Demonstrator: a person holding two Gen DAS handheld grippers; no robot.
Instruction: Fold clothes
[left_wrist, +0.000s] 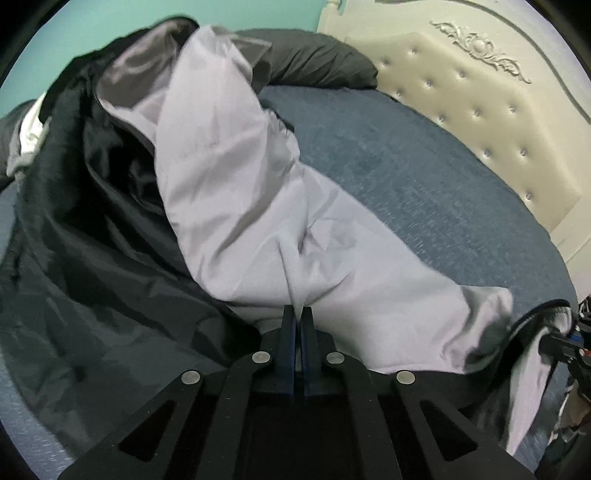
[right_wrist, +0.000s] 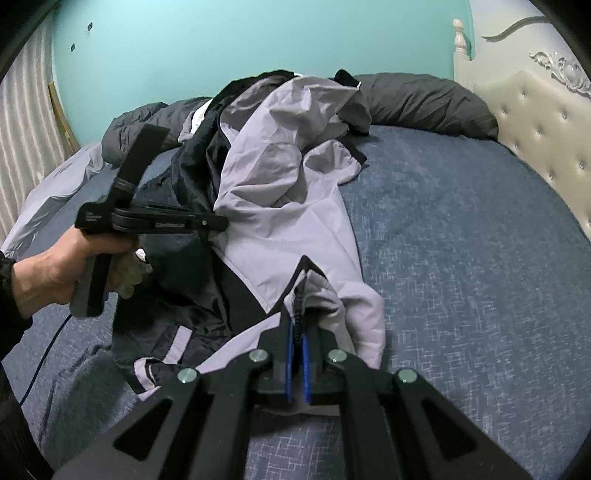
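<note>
A: Jacket (right_wrist: 291, 221) colour? 
B: Pale lilac-grey shell, black lining, black trim bands at the hem.
A: Bed (right_wrist: 461, 240)?
B: Blue cover, mottled with fine pale flecks. Dark grey pillow (right_wrist: 424, 98) at its head.
A: Surroundings?
B: Cream tufted headboard (left_wrist: 480, 110), turquoise wall (right_wrist: 221, 44). Tongs black, blue pads (right_wrist: 304, 354).

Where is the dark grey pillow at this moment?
The dark grey pillow lies at the far end of the bed, against the teal wall, left of the headboard, behind the jacket.
</note>
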